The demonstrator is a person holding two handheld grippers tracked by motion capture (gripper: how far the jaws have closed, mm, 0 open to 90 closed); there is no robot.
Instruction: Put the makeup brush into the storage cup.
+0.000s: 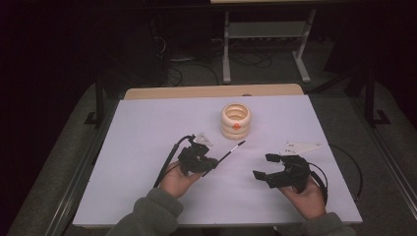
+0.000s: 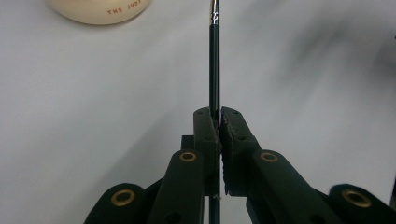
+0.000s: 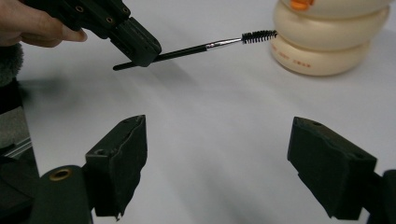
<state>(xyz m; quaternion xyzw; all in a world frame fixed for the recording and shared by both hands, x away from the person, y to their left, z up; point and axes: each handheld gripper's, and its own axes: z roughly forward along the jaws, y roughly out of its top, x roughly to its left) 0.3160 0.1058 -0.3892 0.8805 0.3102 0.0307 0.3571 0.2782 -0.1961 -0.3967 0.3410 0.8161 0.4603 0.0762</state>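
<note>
Spoolie brush [image 3: 196, 48] in far gripper's [image 3: 140, 49] jaws

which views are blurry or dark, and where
High view: the room around the table is near black. Left gripper view: the brush is sharp, the table's right side smeared. Right gripper view: its own fingers are soft, the cream holder slightly too.

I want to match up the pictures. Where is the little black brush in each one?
High view: the brush sits mid-table, slanting up and right from the left tool toward the cream ringed container.
Left gripper view: its handle runs straight up the middle, pinched between the jaws.
Right gripper view: upper middle, bristles pointing right.
Shared landmark: the cream ringed container, near the brush's tip in every view.
</note>
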